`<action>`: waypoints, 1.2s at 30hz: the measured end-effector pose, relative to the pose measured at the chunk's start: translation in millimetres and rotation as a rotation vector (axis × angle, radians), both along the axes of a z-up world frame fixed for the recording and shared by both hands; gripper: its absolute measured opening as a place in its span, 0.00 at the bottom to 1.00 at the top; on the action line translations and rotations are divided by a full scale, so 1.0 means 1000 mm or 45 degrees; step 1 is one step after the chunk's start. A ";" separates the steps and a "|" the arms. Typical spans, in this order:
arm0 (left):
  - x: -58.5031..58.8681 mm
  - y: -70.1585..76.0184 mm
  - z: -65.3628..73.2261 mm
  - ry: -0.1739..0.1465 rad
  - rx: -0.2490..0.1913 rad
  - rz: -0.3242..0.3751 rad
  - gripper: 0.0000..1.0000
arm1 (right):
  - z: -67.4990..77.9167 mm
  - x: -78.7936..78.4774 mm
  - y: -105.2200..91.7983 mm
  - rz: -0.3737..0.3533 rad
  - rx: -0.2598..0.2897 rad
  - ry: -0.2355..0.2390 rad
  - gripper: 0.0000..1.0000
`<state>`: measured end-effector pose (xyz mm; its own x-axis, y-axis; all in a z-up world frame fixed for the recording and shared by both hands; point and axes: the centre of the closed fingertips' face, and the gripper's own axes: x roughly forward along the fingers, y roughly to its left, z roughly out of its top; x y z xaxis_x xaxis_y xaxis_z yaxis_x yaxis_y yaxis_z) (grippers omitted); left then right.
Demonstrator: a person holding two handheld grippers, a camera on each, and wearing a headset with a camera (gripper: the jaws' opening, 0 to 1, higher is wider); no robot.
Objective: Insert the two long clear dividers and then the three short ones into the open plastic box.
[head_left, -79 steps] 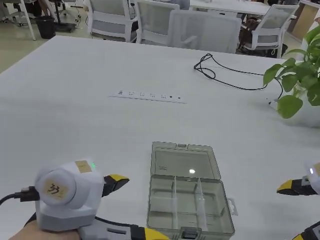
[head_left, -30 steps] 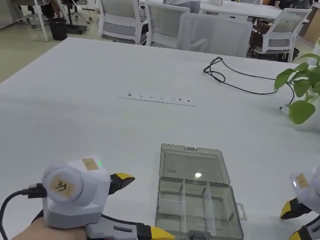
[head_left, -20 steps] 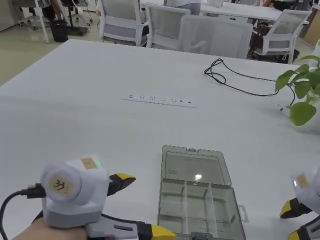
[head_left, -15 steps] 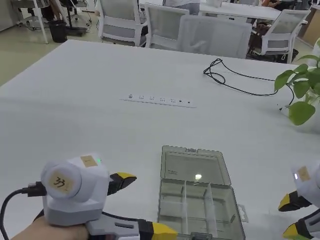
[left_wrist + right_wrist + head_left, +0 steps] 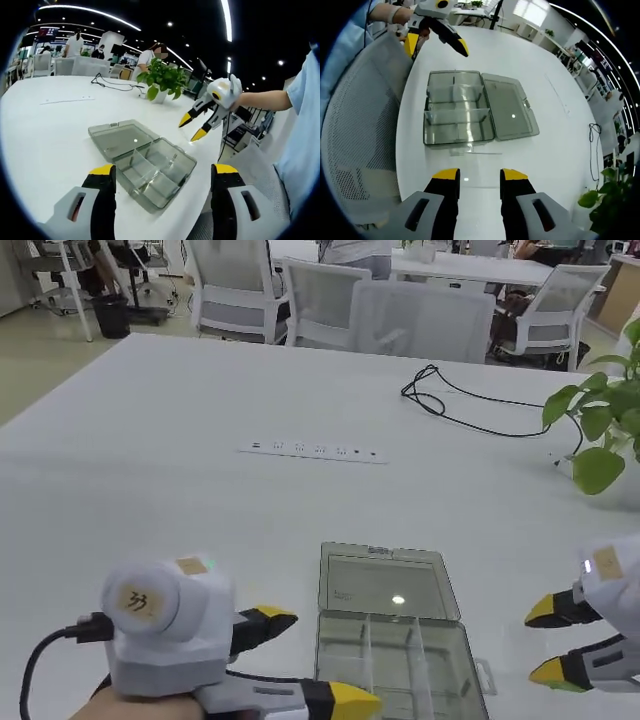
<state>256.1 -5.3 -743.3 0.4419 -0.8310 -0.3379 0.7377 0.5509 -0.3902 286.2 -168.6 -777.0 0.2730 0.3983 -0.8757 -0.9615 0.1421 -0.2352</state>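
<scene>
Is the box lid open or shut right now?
Open. The lid lies flat on the table beyond the box, whose compartments show uncovered from above.

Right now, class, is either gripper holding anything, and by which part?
Nothing is held: the left gripper and right gripper both have open, empty jaws, apart from the plastic box.

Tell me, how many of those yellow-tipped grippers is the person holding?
2. The left gripper is at the lower left of the head view, beside the open plastic box; the right gripper is at the right edge. Both are open.
</scene>
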 end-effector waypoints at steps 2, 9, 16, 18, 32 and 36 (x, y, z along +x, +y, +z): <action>0.001 -0.005 0.006 0.034 -0.032 0.013 0.77 | 0.004 0.000 0.006 0.020 0.004 -0.019 0.32; 0.007 -0.018 0.007 0.171 -0.078 0.036 0.70 | 0.019 0.003 0.030 0.054 0.045 -0.122 0.32; 0.012 -0.028 0.005 0.328 -0.142 0.074 0.61 | 0.031 -0.003 0.056 0.126 0.041 -0.210 0.32; 0.013 -0.030 0.003 0.351 -0.134 0.078 0.57 | 0.034 -0.005 0.064 0.147 0.044 -0.240 0.32; 0.010 -0.046 0.008 0.472 -0.226 0.063 0.26 | 0.043 -0.023 0.111 0.293 0.053 -0.314 0.32; 0.009 -0.044 0.008 0.496 -0.252 0.074 0.19 | 0.043 -0.025 0.112 0.300 0.052 -0.319 0.32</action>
<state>265.1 -49.6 -735.0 0.3607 -0.8742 -0.3250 0.4847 0.4734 -0.7355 260.9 -56.1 -734.2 0.3739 0.5092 -0.7752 -0.8821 -0.0630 -0.4669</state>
